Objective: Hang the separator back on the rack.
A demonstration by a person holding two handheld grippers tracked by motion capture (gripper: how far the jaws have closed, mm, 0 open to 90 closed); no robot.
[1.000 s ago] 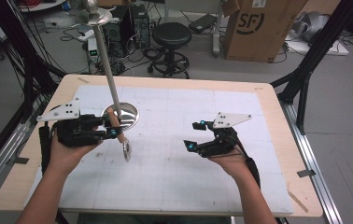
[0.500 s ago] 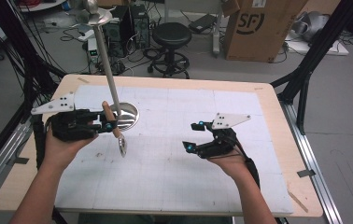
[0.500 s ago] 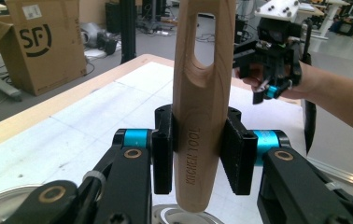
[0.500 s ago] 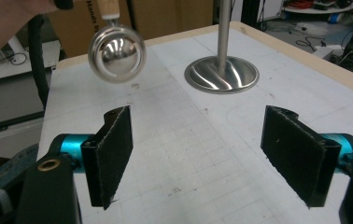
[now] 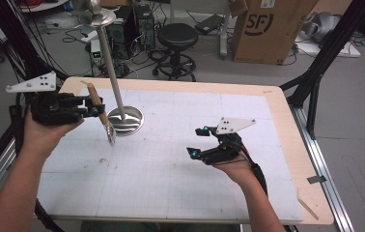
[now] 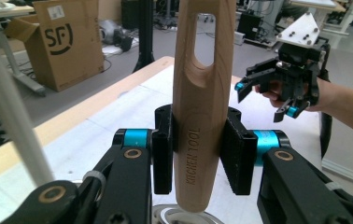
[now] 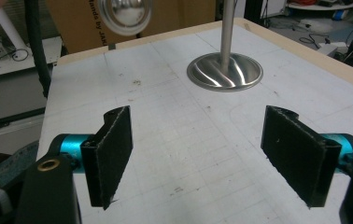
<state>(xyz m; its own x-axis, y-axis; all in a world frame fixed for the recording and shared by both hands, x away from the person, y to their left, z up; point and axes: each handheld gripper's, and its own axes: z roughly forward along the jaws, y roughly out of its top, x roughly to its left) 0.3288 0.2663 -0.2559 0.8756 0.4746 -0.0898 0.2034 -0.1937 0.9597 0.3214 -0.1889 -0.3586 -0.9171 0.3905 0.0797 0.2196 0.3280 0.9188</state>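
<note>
Wooden handle (image 6: pixel 201 93) of a spoon (image 5: pixel 102 112) sat clamped between the pads of the left gripper (image 6: pixel 198 149), pads pressed flat on both sides; the words "KITCHEN TOOL" ran along the wood and a slot opened through the handle farther from the jaws. From the high view, the left gripper (image 5: pixel 91 107) was held in the air to the left of the steel stand (image 5: pixel 125 119), past the table's left edge. The spoon hung tilted, handle end up and away, metal bowl (image 5: pixel 110 135) down, just left of the stand's round base and above the white mat (image 5: pixel 171 164); could not tell whether the bowl touched the mat. The stand's thin pole (image 5: pixel 110 67) rose from the base and leaned toward the far left, ending in a dished top (image 5: pixel 96 15). Right gripper (image 5: pixel 201 143) was well to the right of the stand, nearer the person, held low over the mat with jaws wide apart and nothing between them. In the right gripper view, the pads (image 7: pixel 114 149) framed bare gridded mat, with the stand base (image 7: pixel 224 70) ahead and the spoon bowl (image 7: pixel 124 16) shining at upper left. Cardboard box (image 5: pixel 277 29) and a black stool (image 5: pixel 176 48) stood on the floor beyond the stand.
</note>
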